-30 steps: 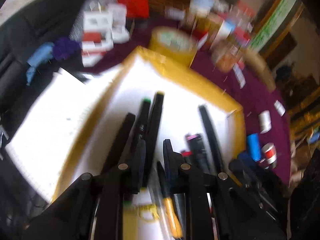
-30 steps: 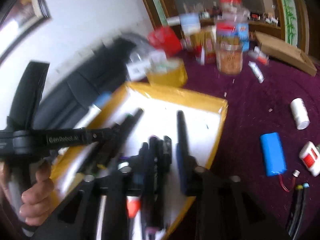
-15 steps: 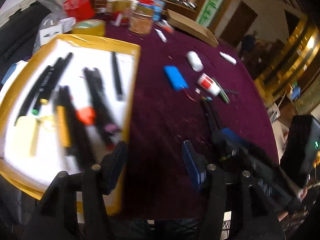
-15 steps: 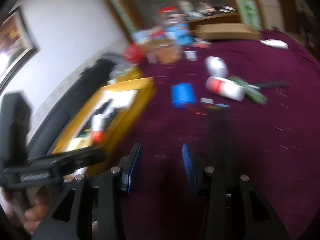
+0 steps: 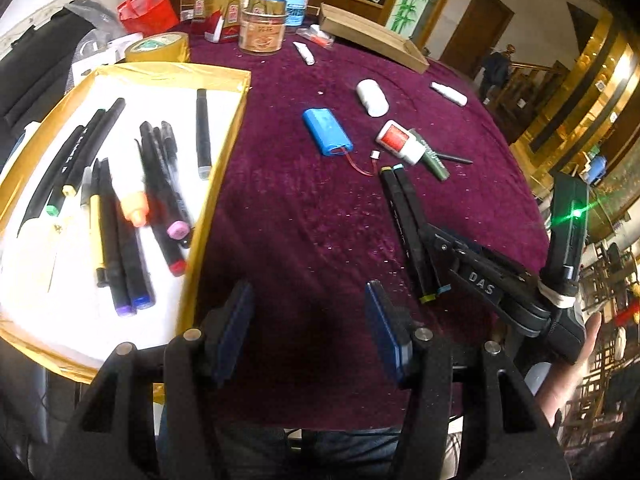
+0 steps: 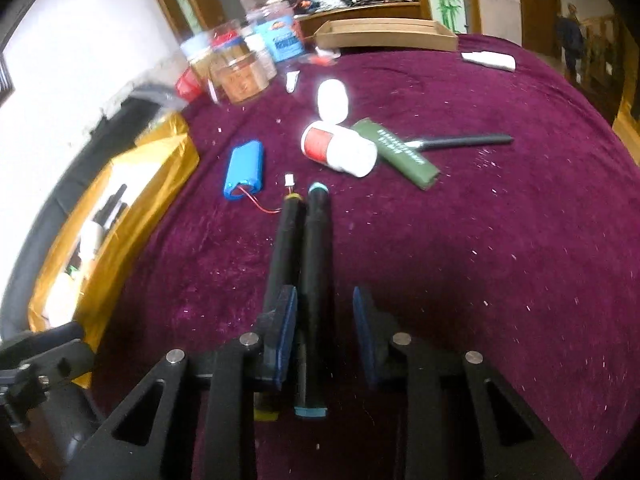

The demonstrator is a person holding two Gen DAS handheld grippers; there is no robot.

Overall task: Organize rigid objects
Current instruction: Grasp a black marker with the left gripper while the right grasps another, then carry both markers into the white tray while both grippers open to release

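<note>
A desk [image 5: 304, 216] under a purple velvet cloth fills both views; on its left side lies a gold-rimmed tray [image 5: 224, 152] with a white floor, holding a spread of markers and pens [image 5: 120, 208], most black-bodied with coloured caps; at the far edge stand jars [image 5: 264, 20], a red basket [image 5: 148, 10], a roll of yellow tape [image 5: 158, 46] and a flat cardboard box [image 5: 372, 36].

Mid-desk, right of the tray, lies a blue battery pack [image 5: 326, 132] with a red lead; beyond it a white bottle [image 5: 372, 98], and to its right a red-labelled white bottle [image 6: 340, 148] touching a dark green tube [image 6: 400, 152].

Two black markers [image 6: 304, 264] lie side by side on the cloth, nearer than the battery pack, one yellow-tipped, one blue-tipped.

The left gripper [image 5: 310, 332] hovers over bare cloth near the desk's near edge, just right of the tray, its fingers standing wide apart with nothing between them.

The right gripper [image 6: 324, 336] sits low over the near ends of the two markers; its fingers have just been closing; the blue-tipped marker lies between them, the yellow-tipped one under or just outside the left finger [image 6: 286, 332]; a gap still shows beside the right finger, so they are not clamped.
</note>
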